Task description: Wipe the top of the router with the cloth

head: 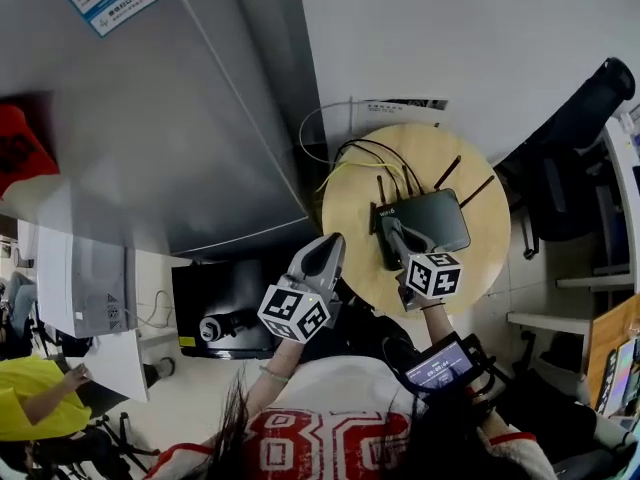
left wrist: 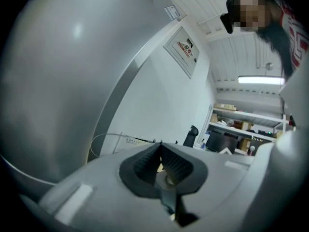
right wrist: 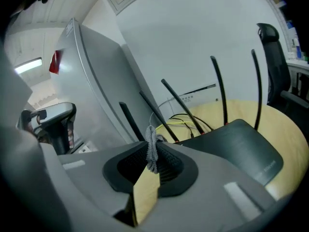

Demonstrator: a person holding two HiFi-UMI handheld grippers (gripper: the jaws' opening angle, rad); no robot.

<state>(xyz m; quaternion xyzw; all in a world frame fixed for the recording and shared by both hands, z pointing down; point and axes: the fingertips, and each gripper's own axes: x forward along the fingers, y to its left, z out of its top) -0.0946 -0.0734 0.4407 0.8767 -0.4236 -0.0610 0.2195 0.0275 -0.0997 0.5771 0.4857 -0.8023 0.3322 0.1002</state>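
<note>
Far left, beyond the pads: tall grey cabinet [head: 150, 118]. Next, left gripper [head: 333, 240], pads pressed together tip to tip on nothing, held off the rim of the round wooden table [head: 480, 268], well left of the router [head: 428, 218]. Along that gripper's own jaws, only cabinet, white wall and distant shelving.

Further right, right gripper [head: 388, 226], tips at the router's left end, pinching a thin fold of grey cloth [right wrist: 151, 151] that stands up between the closed pads. From its own view: router just right of and ahead of the jaws, lying flat on the table, black antennas [right wrist: 219, 93] rising behind it, yellow and black cables [right wrist: 193, 122] past the pads.

Cloth plain only in the right gripper view, too small to make out from the head view. Contact between cloth and router: cannot tell from any view.

Both grippers together with the router, only from the head view. Far right of the claws: black chair [head: 585, 108].
</note>
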